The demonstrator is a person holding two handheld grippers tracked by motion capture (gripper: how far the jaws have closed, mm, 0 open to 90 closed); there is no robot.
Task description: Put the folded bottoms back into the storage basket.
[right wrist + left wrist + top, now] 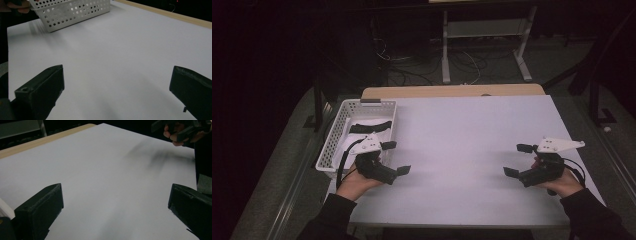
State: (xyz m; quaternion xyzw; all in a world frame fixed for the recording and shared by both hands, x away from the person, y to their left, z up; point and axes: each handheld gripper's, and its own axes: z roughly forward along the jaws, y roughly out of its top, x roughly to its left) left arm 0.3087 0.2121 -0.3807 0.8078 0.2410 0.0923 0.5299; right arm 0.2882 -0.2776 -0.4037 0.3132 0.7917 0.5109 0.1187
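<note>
Basket (338,131), white and perforated, sits at the left edge of the worktop (472,145), its long side running away from the person. Inside it lies a dark curved strip (370,127) on a white sheet; what the strip is cannot be told. In the right gripper view the basket's holed wall (75,11) shows at the far end of the white surface.

Left gripper (396,157) is just beside the basket's near right corner, apart from it, held in the person's left hand (357,184). Its jaws stand wide apart with nothing between them; the left gripper view shows bare worktop (100,175) between the two black jaws.

Right gripper (519,160) is well apart from the basket, near the opposite edge of the worktop, held in the right hand (562,184). Its jaws are likewise spread wide and hold nothing, pointing back toward the basket's side.

Between the basket and the right gripper the white surface is plain. Beyond the basket, a strip of light wood (452,91) borders the far edge of the worktop. Farther off, white frame legs (445,50) and loose cables (412,70) stand on a dark floor.
</note>
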